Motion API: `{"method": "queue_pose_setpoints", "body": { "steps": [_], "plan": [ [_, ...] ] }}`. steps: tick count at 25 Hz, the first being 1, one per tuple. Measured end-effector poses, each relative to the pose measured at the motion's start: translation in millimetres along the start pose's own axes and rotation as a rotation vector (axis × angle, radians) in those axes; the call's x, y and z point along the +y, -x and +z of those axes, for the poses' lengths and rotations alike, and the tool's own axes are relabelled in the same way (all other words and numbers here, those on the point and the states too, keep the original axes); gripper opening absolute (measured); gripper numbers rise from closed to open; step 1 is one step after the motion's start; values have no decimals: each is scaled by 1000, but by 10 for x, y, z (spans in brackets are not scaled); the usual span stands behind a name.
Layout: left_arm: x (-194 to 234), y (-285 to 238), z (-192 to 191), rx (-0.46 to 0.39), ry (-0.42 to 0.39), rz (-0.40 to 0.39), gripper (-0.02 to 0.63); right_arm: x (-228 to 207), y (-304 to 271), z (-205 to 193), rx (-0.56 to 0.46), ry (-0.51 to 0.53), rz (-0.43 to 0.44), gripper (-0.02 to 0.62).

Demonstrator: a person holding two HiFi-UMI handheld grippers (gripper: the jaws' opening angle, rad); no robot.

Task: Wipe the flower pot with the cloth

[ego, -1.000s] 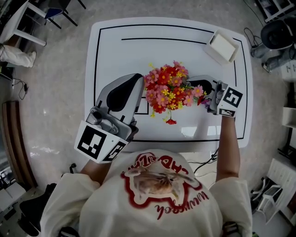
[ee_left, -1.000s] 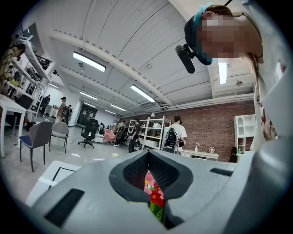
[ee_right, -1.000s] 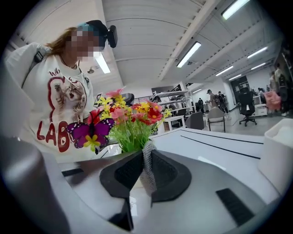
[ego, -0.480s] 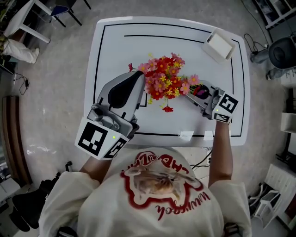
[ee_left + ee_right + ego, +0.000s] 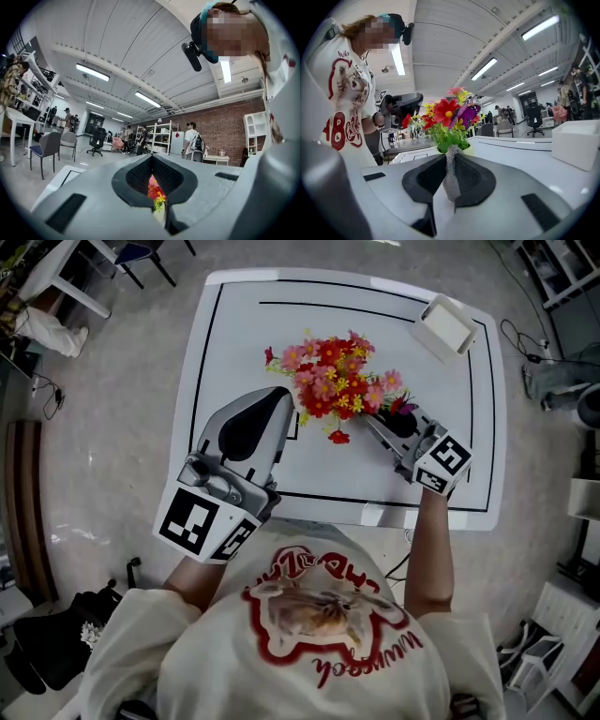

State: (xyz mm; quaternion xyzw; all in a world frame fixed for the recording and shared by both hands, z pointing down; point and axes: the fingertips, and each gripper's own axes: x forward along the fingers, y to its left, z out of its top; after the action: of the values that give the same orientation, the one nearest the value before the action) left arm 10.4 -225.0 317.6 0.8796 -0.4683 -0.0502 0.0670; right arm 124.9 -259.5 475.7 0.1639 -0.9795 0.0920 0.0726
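Note:
A bunch of red, pink and yellow flowers (image 5: 330, 382) stands mid-table; in the head view the blooms hide its pot. My left gripper (image 5: 285, 401) is shut and empty, its tips at the flowers' left edge. In the left gripper view only a slit between the closed jaws (image 5: 158, 206) shows the flowers (image 5: 153, 189). My right gripper (image 5: 375, 425) points at the flowers from the right. It is shut on a strip of grey mesh cloth (image 5: 451, 174) that stands up between its jaws, right in front of the flowers (image 5: 449, 117).
The white table (image 5: 234, 343) has black lines marked on it. A white box (image 5: 447, 324) sits at its back right corner. Chairs and a small table stand on the floor at the upper left. The person's torso is at the table's near edge.
The right gripper has swung from pointing left to pointing diagonally up-left at the flowers. The flowers now sit further up the picture. The left gripper stays shut beside them.

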Motion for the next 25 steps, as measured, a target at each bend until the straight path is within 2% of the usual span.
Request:
{"method": "queue_pose_setpoints", "body": {
  "steps": [11,18,25],
  "plan": [
    [5,312,22,12,-5,33,2,158,0,-61,-22,16,-177,49],
    [69,305,37,24,-3,-49,2,217,-59,-63,-53,-5,-308,51],
    [307,433,-44,78,-8,-132,2,338,-122,-22,-54,4,-448,51]
  ]
}}
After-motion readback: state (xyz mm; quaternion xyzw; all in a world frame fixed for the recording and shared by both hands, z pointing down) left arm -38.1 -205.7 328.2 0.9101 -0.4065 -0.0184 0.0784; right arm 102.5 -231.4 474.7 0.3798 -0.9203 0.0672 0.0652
